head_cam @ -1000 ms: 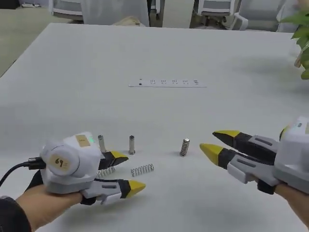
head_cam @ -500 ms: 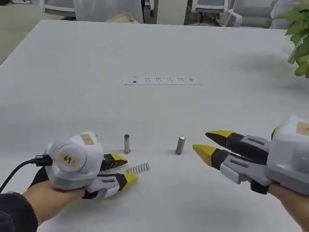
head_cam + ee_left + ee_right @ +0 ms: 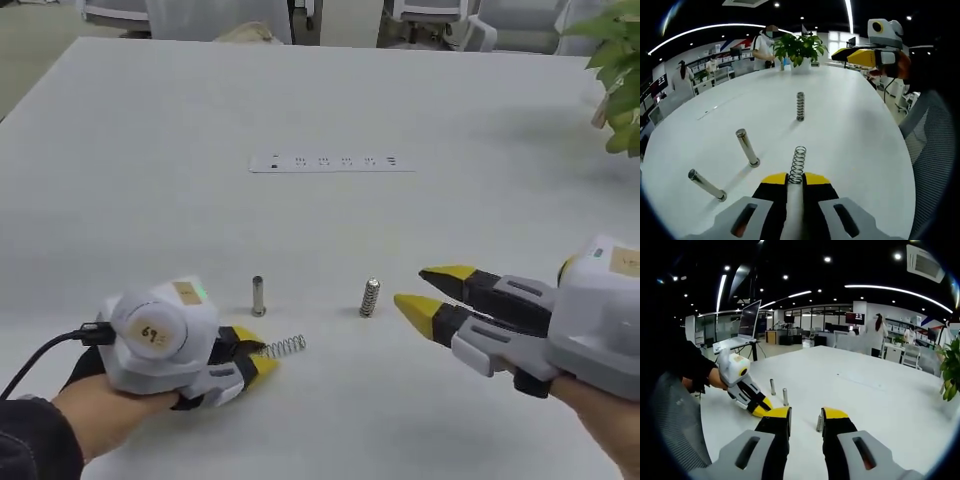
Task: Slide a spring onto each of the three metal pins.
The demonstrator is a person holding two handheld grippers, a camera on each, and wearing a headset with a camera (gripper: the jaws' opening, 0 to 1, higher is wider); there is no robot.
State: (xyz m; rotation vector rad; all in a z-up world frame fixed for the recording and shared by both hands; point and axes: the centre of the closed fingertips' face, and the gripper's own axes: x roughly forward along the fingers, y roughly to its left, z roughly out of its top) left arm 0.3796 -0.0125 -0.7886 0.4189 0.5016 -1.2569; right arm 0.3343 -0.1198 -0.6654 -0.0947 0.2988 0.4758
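Farthest to the left on the white table (image 3: pixel 150 130), we hold the left gripper (image 3: pixel 796 178) low over the top with its jaws pinched onto the near end of the loose spring (image 3: pixel 798 159). The rest of the coil lies flat on the table, pointing away from the tips. Just left of that spring in the left gripper view stand the outer pin (image 3: pixel 705 184) and the inner pin (image 3: pixel 747 147), both bare, each on a small flared foot and neither touched by the jaws. Further right, the third pin (image 3: pixel 369 298) stands upright with a spring already seated over it, so we judge one of three done. We take the loose spring to be very light, thin-wired and bouncy. It will likely sag or bow when held by a single end, and a hard squeeze could crush the coils or flick it out of the tips. A gentle hold a few coils back from one end seems best, leaving the far mouth open to drop over a pin top. The pins look stiff but slim and free-standing, so a sideways nudge could well tip one. At the right, our right gripper (image 3: pixel 412 286) hovers with jaws spread and holding nothing, its tips just beside the third pin and well apart from the left gripper.
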